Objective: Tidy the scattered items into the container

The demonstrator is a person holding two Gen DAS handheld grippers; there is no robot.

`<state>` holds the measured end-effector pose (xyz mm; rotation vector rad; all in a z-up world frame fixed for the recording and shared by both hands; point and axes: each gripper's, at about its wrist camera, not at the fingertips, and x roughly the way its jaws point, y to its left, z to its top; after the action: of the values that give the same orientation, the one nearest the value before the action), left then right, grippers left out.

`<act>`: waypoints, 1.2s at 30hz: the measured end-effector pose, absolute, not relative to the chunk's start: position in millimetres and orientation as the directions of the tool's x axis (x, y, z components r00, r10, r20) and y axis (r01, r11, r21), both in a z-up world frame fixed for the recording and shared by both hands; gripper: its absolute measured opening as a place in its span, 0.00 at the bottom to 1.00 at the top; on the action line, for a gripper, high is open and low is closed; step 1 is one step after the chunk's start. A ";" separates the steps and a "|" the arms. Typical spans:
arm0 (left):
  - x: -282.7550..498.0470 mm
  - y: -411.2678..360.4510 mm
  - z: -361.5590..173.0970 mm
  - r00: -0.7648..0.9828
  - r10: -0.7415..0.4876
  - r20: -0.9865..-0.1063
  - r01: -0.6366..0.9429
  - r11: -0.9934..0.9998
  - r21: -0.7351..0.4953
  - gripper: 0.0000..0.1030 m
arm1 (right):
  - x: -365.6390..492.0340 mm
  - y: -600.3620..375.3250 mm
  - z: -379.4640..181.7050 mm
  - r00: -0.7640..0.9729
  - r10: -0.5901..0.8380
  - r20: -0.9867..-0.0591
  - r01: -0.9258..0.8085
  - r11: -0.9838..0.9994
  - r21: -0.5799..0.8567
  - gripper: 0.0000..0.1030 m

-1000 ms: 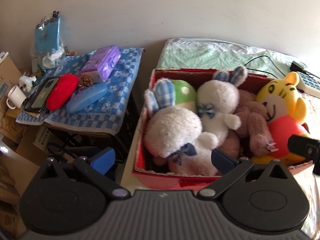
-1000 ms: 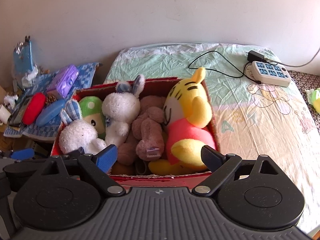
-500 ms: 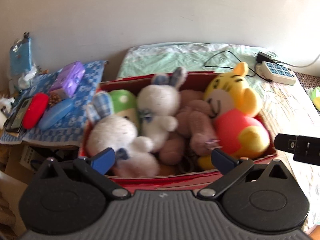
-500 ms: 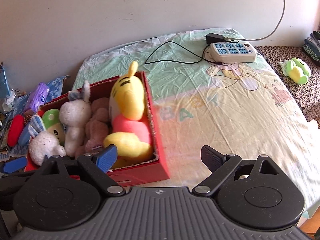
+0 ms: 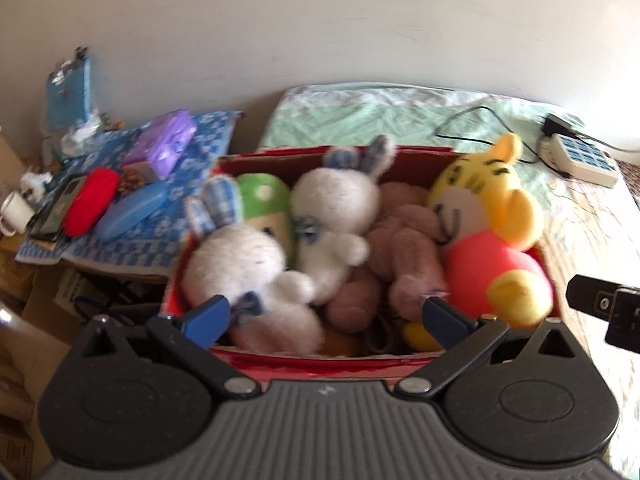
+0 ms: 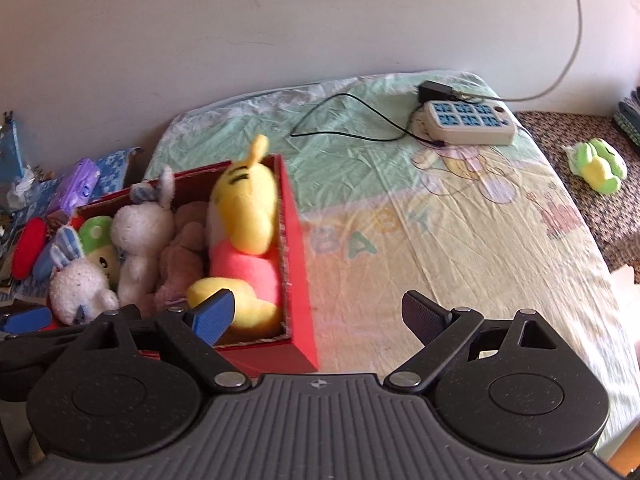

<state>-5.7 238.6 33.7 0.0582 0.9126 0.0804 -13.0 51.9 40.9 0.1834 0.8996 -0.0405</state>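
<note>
A red box (image 5: 320,362) on the bed holds several plush toys: two white rabbits (image 5: 244,264), a green mushroom toy (image 5: 266,200), a brown bear (image 5: 404,248) and a yellow tiger (image 5: 492,240). My left gripper (image 5: 328,314) is open and empty at the box's near edge. My right gripper (image 6: 316,314) is open and empty, near the box's right wall (image 6: 298,280). A green and yellow plush frog (image 6: 598,164) lies alone on a brown surface at far right.
A power strip (image 6: 468,122) with a black cable lies at the bed's far side. A side table with a blue cloth (image 5: 132,216) holds a purple box (image 5: 164,146), red and blue cases and a phone.
The right gripper has swung right, bringing the bare sheet and the green frog into view. The left gripper view shifted right, then slightly back, and stays over the box.
</note>
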 end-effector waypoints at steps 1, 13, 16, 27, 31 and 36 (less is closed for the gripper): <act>-6.1 243.8 33.9 0.608 0.103 -0.787 -0.059 0.995 0.085 0.99 | -11.9 57.0 42.1 0.626 0.056 -0.778 0.095 0.985 0.147 0.90; -12.2 304.2 36.3 0.601 0.180 -0.779 -0.178 0.980 0.089 0.99 | 5.4 128.7 47.1 0.588 0.234 -0.775 -0.104 0.971 0.215 0.90; -9.9 312.0 34.7 0.595 0.186 -0.782 -0.182 0.979 0.094 0.99 | 7.3 138.2 48.3 0.582 0.239 -0.778 -0.110 0.970 0.216 0.90; 9.9 324.4 33.7 0.559 0.135 -0.818 -0.129 0.989 0.076 0.99 | 17.6 152.6 47.3 0.543 0.208 -0.813 -0.077 0.977 0.199 0.90; 26.0 324.8 36.3 0.536 0.112 -0.837 -0.108 0.992 0.064 0.99 | 28.3 149.7 49.0 0.535 0.187 -0.824 -0.042 0.980 0.195 0.90; 40.9 321.4 40.2 0.529 0.119 -0.840 -0.100 0.992 0.077 0.99 | 42.7 147.2 47.7 0.511 0.175 -0.842 -0.019 0.981 0.192 0.90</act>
<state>40.9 321.4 40.2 0.0202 1.0044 0.1310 42.7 147.2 47.7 0.1665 1.0293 0.1170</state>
